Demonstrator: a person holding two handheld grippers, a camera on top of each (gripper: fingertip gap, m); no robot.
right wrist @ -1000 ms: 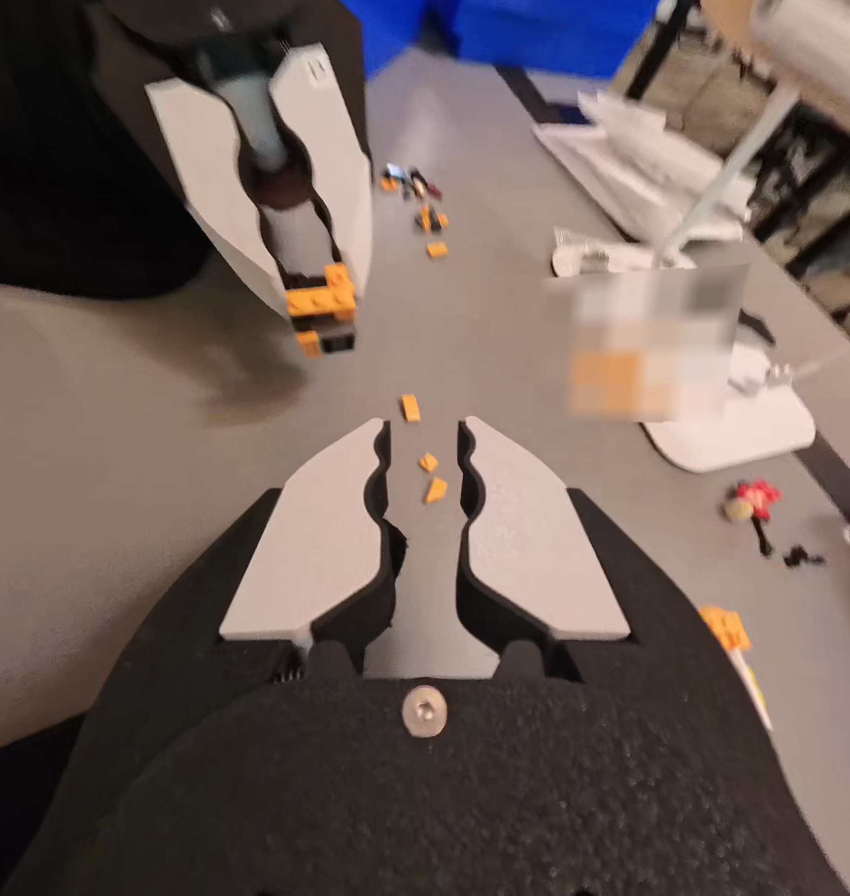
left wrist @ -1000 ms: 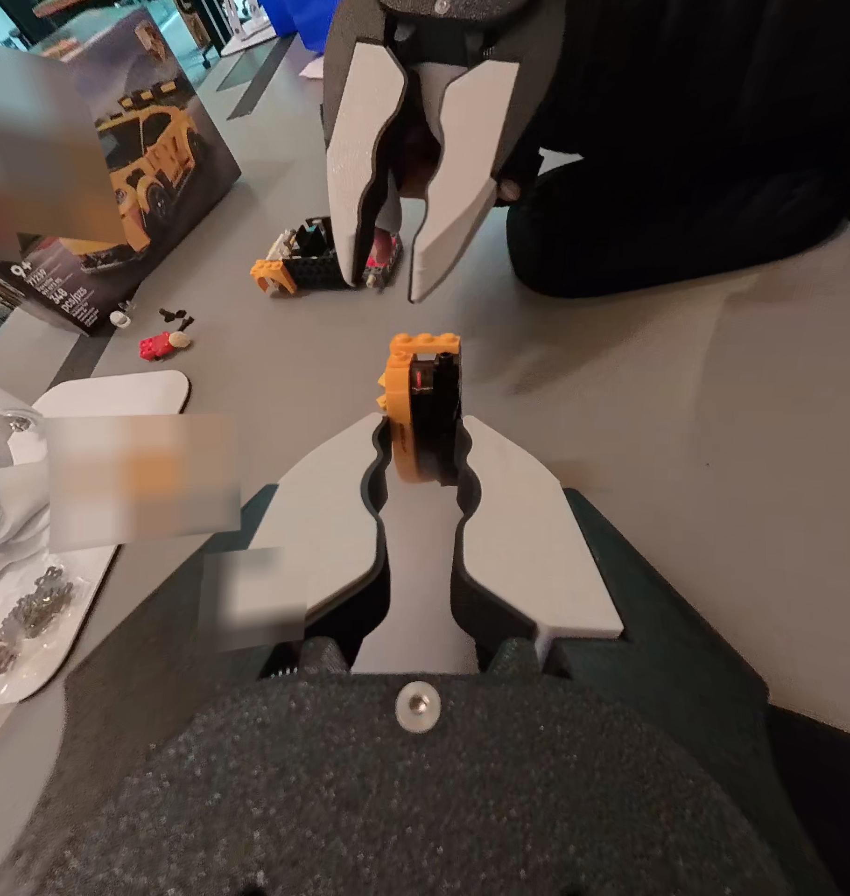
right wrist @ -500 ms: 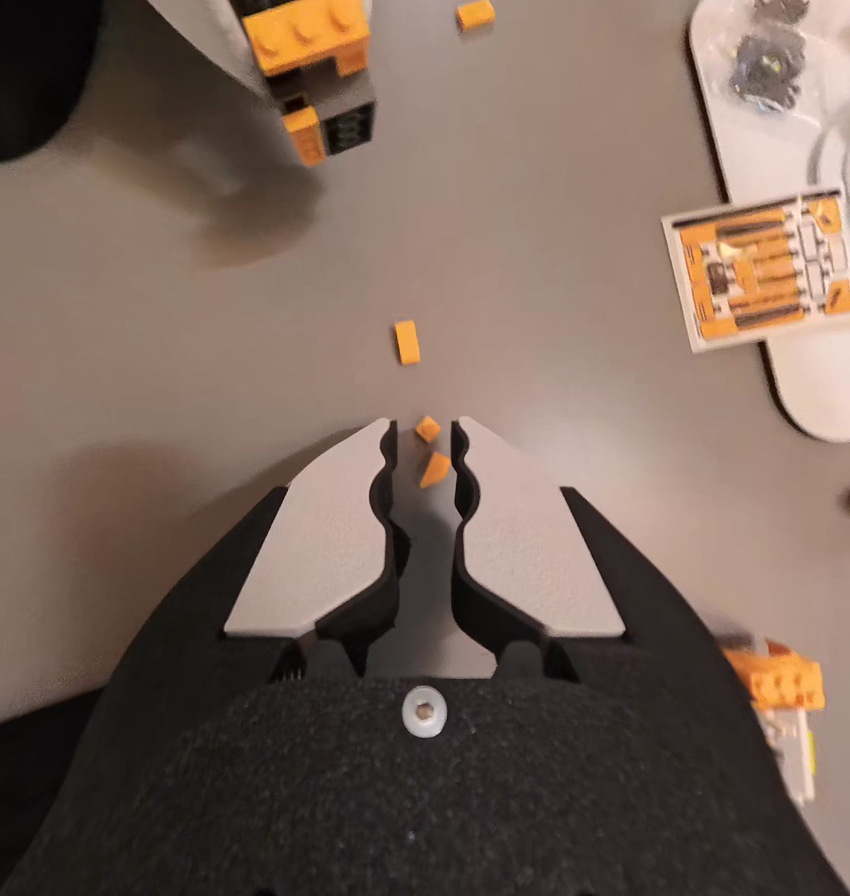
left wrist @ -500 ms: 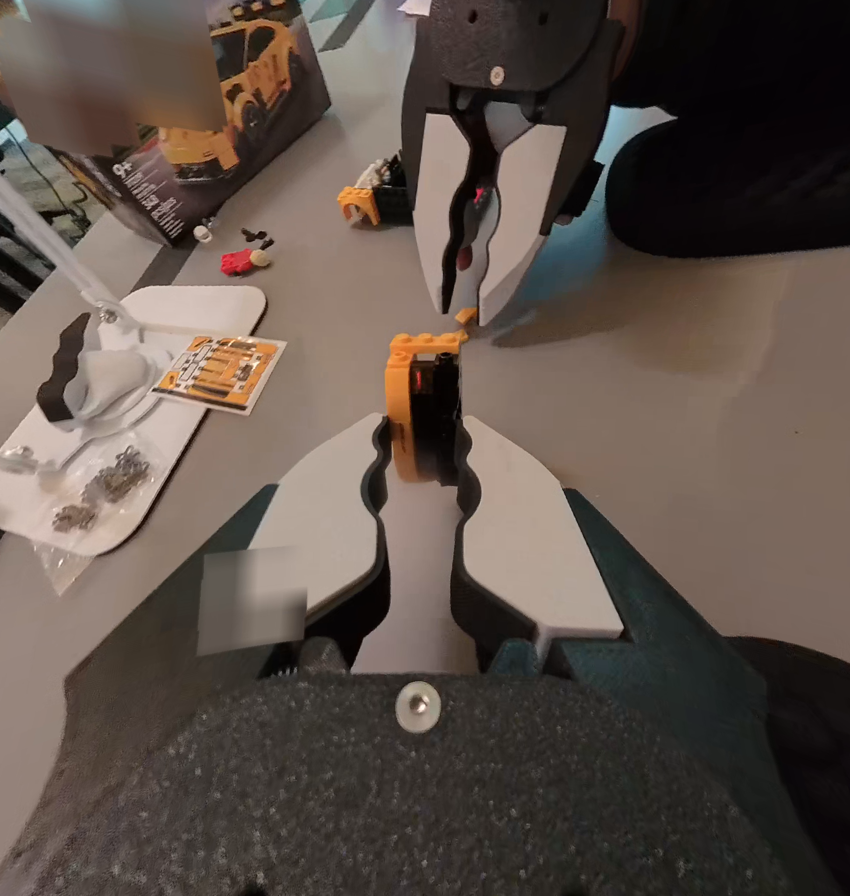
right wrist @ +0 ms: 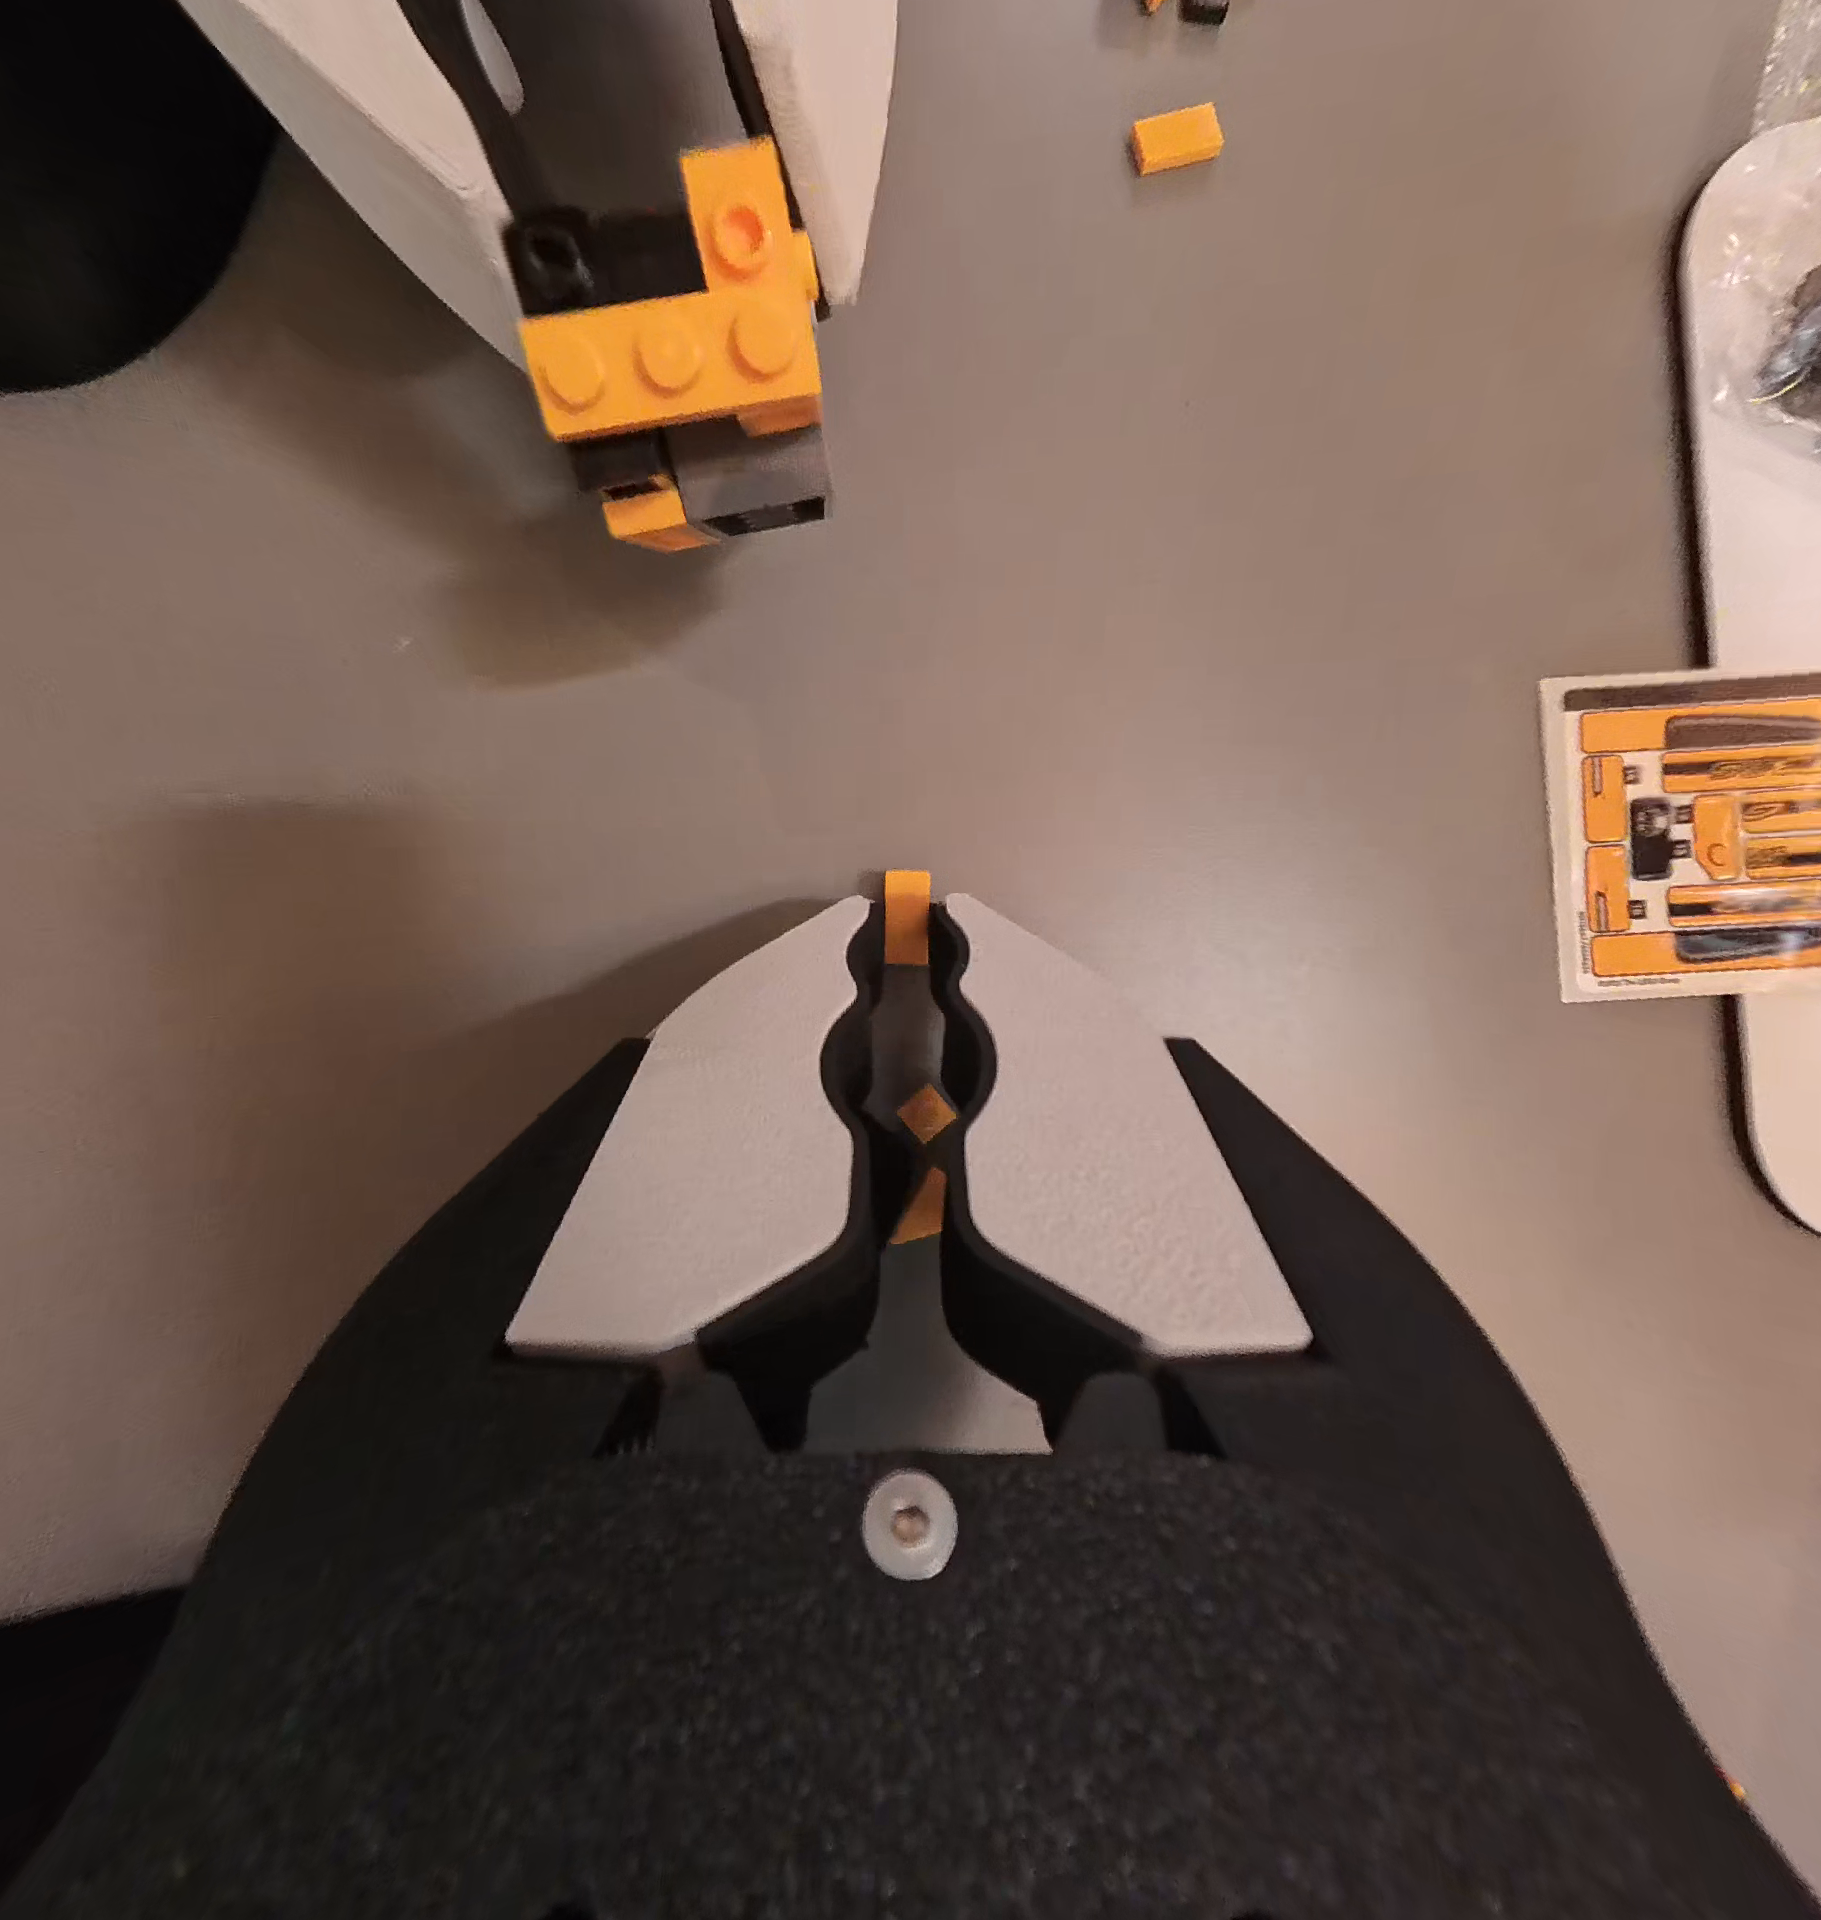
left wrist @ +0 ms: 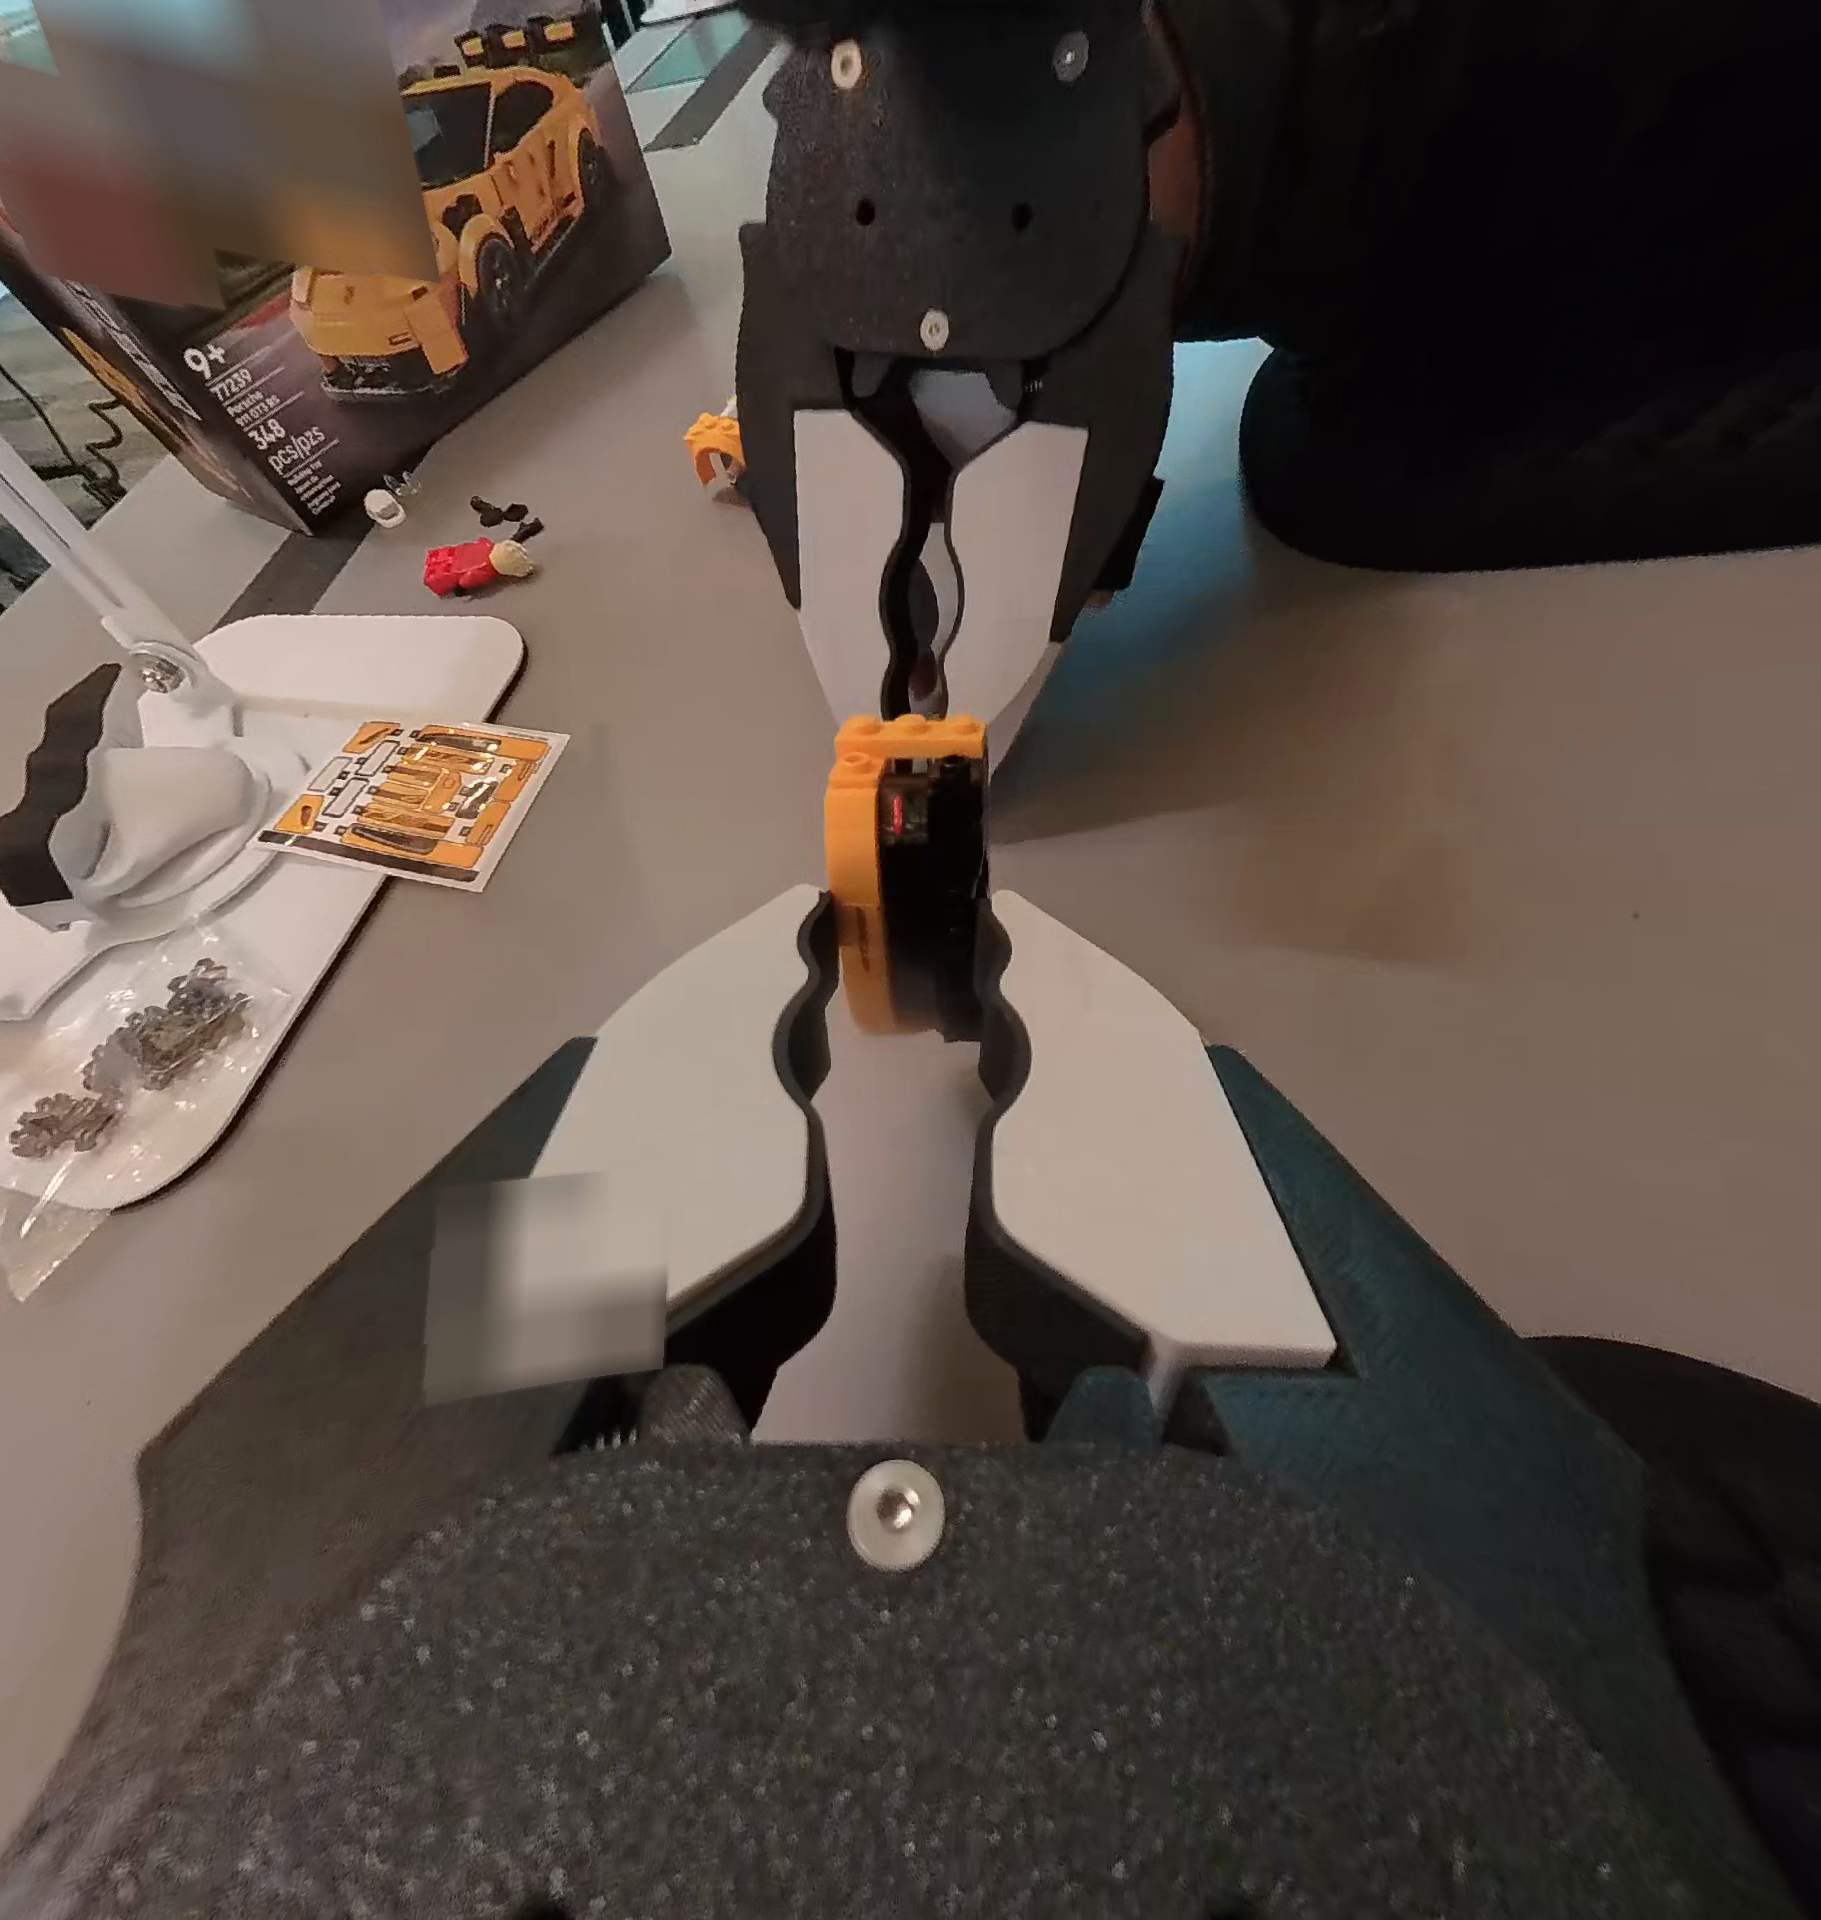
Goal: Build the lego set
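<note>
My left gripper (left wrist: 904, 899) is shut on an orange and black lego sub-assembly (left wrist: 906, 831) and holds it upright above the grey table. The same assembly (right wrist: 677, 353) shows at the top left of the right wrist view, between the left gripper's white fingers (right wrist: 833, 125). My right gripper (right wrist: 908, 909) points down at the table and is shut on a small orange tile (right wrist: 906, 925) at its tips. Two more small orange pieces (right wrist: 925, 1114) lie on the table under its fingers. In the left wrist view the right gripper (left wrist: 921, 696) stands just beyond the assembly.
The lego box (left wrist: 366, 260) stands at the far left. A sticker sheet (right wrist: 1716, 831) and a bag of dark parts (left wrist: 137, 1049) lie on a white stand base (left wrist: 386, 665). A red minifigure part (left wrist: 475, 566), a loose orange tile (right wrist: 1176, 137) and another partial build (left wrist: 714, 447) lie about. A dark sleeve (left wrist: 1508, 312) is at the right. Some 8 cm of space lies between my two pairs of fingers.
My right gripper has come down over the small orange pieces and closed on the orange tile. My left gripper still holds the assembly, now closer to the right gripper.
</note>
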